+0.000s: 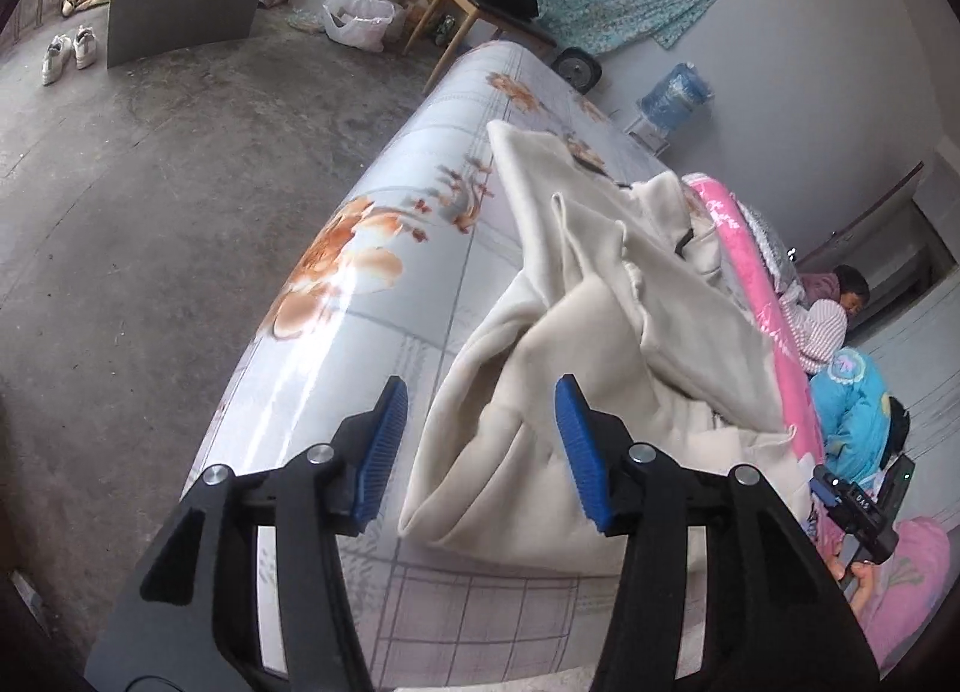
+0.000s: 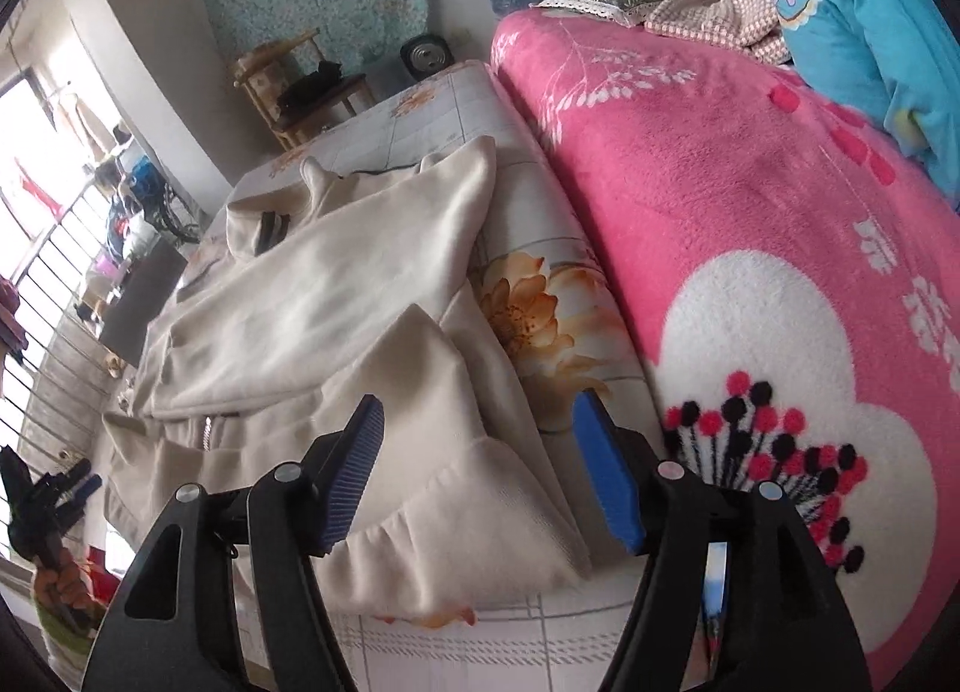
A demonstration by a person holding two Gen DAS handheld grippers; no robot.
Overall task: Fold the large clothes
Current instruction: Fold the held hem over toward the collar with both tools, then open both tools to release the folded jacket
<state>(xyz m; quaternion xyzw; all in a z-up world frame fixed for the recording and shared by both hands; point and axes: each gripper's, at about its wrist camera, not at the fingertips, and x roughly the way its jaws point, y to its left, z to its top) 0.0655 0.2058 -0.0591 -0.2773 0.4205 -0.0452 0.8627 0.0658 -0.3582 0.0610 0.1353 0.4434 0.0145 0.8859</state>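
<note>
A cream hooded jacket (image 1: 600,344) lies rumpled on the flowered mattress (image 1: 372,248), partly folded, with a sleeve laid across it. My left gripper (image 1: 480,452) is open and empty, its blue pads either side of the jacket's near corner, just above it. In the right wrist view the same jacket (image 2: 336,320) spreads left of centre with its hem nearest. My right gripper (image 2: 480,470) is open and empty, hovering over the jacket's near right hem corner. The right gripper also shows in the left wrist view (image 1: 858,512), and the left gripper in the right wrist view (image 2: 48,500).
A pink flowered blanket (image 2: 750,224) covers the bed right of the mattress. A child in blue (image 2: 870,20) lies at its far end. A wooden chair (image 1: 480,2), plastic bag (image 1: 360,20), grey board (image 1: 180,2) and shoes (image 1: 69,53) stand on the concrete floor.
</note>
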